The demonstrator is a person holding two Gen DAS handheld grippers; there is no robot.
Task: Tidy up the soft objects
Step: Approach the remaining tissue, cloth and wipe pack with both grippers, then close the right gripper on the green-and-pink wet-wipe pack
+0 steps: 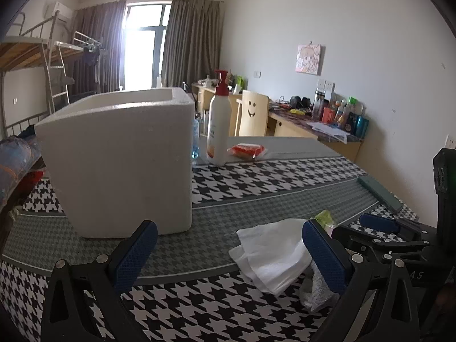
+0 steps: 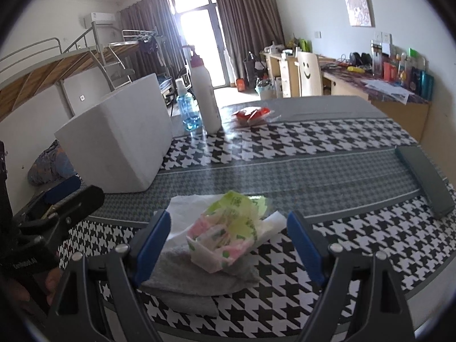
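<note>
- Right wrist view: the right gripper (image 2: 229, 242) has its blue-padded jaws standing wide apart, clamping nothing; between them, near the front edge of the table with the black-and-white houndstooth cloth (image 2: 327, 145), lies a crumpled green, pink and white soft wrapper (image 2: 228, 233).
- The wrapper sits on a flat grey cloth (image 2: 185, 282) and a white paper tissue (image 2: 185, 211); neither pad touches the pile.
- Left wrist view: the left gripper (image 1: 228, 259) also has its jaws spread wide with nothing between the pads; the tissue reaches up to its right finger (image 1: 325, 256), which hides part of the pile.
- A tall white foam box, open at the top (image 1: 119, 159), stands toward the left edge of the table, just beyond the left gripper and close to the pile's left.
- Behind the box, toward the far edge, stand a white pump bottle with a red top (image 1: 219, 122) and a clear blue plastic bottle (image 2: 186, 108), close together.
- A red packet in clear wrap (image 2: 252, 114) lies near the far edge, well apart from the pile.
- A dark green flat bar (image 2: 424, 179) lies along the right edge.
- The middle of the table, between the pile and the far things, is bare cloth.
- Beyond the table are a wooden chair with a smiling face cut-out (image 2: 309, 74), a cluttered desk (image 2: 384, 88) and a bunk bed (image 1: 34, 54).
</note>
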